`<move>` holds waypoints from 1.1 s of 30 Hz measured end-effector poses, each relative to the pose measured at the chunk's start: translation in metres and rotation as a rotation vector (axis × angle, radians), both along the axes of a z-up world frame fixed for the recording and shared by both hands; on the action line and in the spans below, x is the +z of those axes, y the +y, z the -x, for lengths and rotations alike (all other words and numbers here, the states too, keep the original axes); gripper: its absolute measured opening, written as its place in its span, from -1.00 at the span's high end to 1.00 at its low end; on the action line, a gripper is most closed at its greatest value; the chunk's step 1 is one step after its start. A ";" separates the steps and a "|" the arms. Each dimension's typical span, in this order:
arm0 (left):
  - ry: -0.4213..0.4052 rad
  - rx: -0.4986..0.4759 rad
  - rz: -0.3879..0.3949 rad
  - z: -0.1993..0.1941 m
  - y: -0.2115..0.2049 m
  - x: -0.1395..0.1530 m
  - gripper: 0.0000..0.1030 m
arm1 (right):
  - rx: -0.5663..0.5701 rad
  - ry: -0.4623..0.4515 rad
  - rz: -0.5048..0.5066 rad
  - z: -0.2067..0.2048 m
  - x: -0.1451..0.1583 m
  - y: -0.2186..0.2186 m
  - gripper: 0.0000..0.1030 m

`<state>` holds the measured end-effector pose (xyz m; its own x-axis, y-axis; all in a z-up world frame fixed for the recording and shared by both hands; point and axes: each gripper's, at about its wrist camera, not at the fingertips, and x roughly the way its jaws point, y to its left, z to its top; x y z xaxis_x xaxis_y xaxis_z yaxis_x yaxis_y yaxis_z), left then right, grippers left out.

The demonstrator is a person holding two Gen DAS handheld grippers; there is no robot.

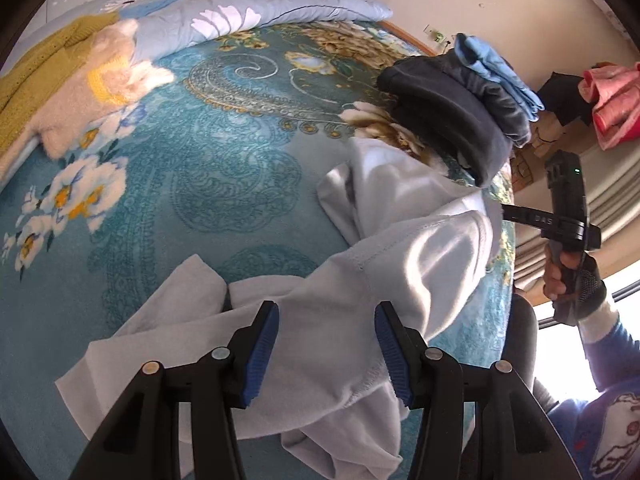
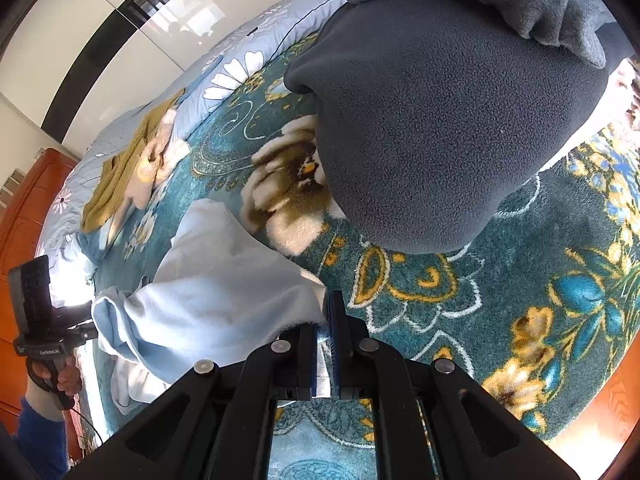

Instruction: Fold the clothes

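Observation:
A pale blue garment (image 1: 400,248) lies crumpled on the teal floral blanket (image 1: 200,160), partly lifted at its right side. My left gripper (image 1: 326,342) is open, its blue-padded fingers (image 1: 264,344) standing on either side of a stretch of the cloth without closing on it. In the right wrist view, my right gripper (image 2: 326,334) is shut on an edge of the same pale blue garment (image 2: 208,292), which trails off to the left. A hand (image 1: 560,276) holds the right tool at the bed's right edge; its fingertips are hidden behind the cloth there.
A folded dark grey fleece stack (image 1: 448,112) (image 2: 420,120) sits just beyond the garment, with a light blue folded piece (image 1: 492,64) on top. A yellow knit (image 1: 48,64) and a cream fluffy garment (image 1: 92,92) lie far left by a floral quilt (image 1: 240,4).

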<state>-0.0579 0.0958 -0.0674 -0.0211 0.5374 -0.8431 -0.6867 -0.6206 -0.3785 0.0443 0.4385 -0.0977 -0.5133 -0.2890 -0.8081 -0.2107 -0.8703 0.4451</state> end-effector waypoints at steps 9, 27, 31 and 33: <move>0.186 -0.064 0.155 0.000 0.010 0.013 -0.07 | 0.017 -0.009 0.002 -0.001 -0.003 -0.001 0.89; -0.082 -0.080 0.045 0.022 0.027 -0.032 0.08 | 0.026 -0.012 0.023 -0.001 -0.006 -0.001 0.89; -0.057 -0.071 0.017 0.007 0.021 -0.026 0.46 | 0.024 0.006 0.023 -0.003 -0.001 -0.002 0.89; -0.035 -0.055 0.001 0.001 0.016 -0.023 0.64 | 0.023 0.015 0.023 -0.004 0.002 -0.002 0.89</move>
